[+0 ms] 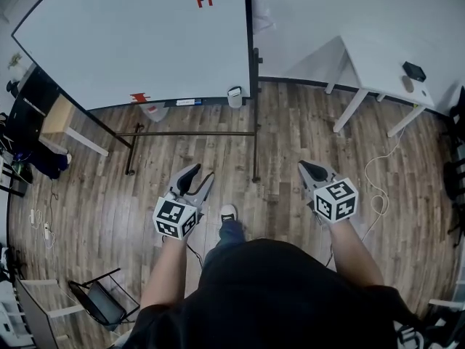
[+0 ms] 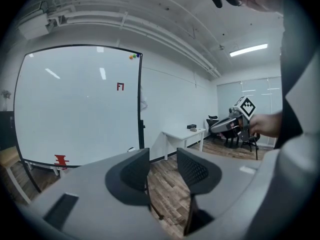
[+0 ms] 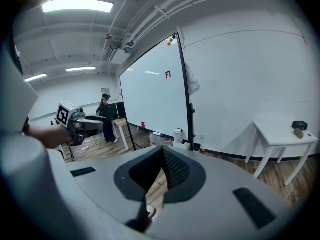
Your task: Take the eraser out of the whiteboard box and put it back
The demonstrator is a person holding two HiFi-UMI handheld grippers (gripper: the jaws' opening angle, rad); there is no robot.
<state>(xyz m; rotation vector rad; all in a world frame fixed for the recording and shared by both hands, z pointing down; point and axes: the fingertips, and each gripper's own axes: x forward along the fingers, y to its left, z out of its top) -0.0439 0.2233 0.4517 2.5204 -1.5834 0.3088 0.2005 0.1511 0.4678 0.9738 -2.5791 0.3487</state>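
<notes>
Wood-plank floor (image 1: 290,144), whiteboard stand (image 1: 189,133) and white table (image 1: 378,57) standing on it

A white bench (image 1: 378,57) is seen on a wood-plank floor (image 1: 290,144), set against the wall. A small black object (image 1: 414,71) is carried at the bench's far right end. A white cable (image 1: 366,173) is strewn on the floor just in front of the bench. Well left of the bench, a wood-topped table (image 1: 58,118) is placed, and a black chair (image 1: 102,304) is found farther off, nearer the camera.
</notes>
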